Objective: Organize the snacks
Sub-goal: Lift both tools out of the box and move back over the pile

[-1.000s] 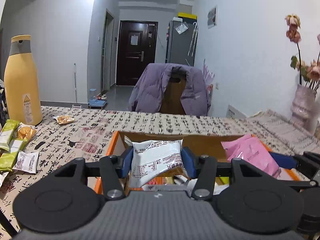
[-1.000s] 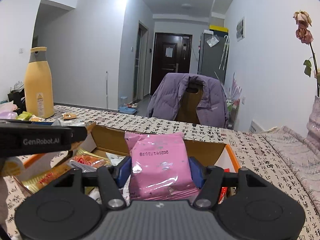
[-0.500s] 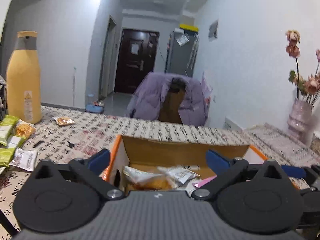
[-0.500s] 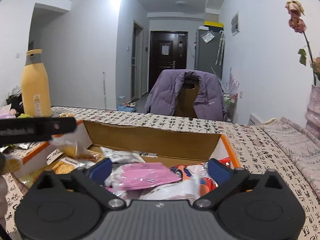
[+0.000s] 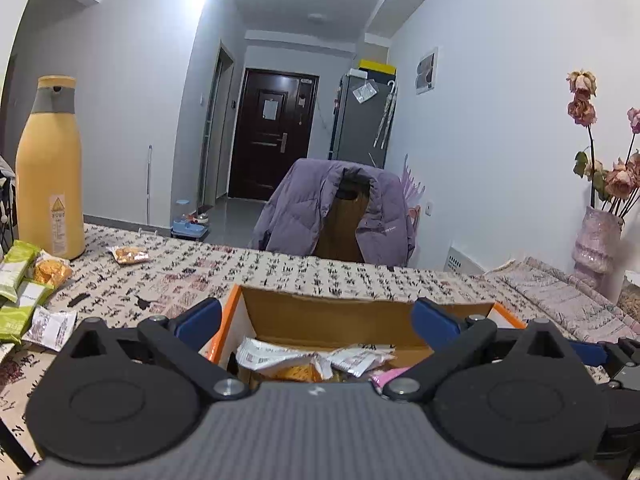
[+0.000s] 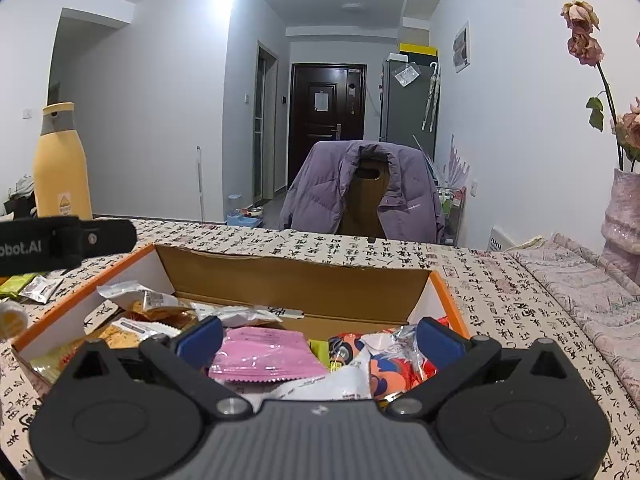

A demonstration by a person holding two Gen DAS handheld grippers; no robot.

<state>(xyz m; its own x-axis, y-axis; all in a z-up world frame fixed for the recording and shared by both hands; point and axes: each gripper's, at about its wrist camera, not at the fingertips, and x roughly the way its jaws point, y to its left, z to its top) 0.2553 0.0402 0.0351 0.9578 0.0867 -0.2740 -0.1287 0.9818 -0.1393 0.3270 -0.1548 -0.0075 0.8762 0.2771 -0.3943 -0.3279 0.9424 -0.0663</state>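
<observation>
Both your grippers are wide open with nothing in them. Left gripper [image 5: 316,318] hangs over the near-left end of the cardboard box [image 5: 320,312]; the white packet [image 5: 272,354] lies loose on the pile below and between its fingers [image 5: 200,318], not touching either pad. Right gripper [image 6: 318,338] sits over the box's right half, pink packet [image 6: 266,354] flat just inside its left finger, red-orange wrapper [image 6: 400,364] under the right one. My read: both sit low over the opening so the packets land inside the walls and not on the rim. Still-loose snacks sit well left of your left fingers: green bars [image 5: 16,292], small white sachet [image 5: 50,326], orange packet [image 5: 130,255] near the yellow bottle [image 5: 48,172]. Probably next targets.
</observation>
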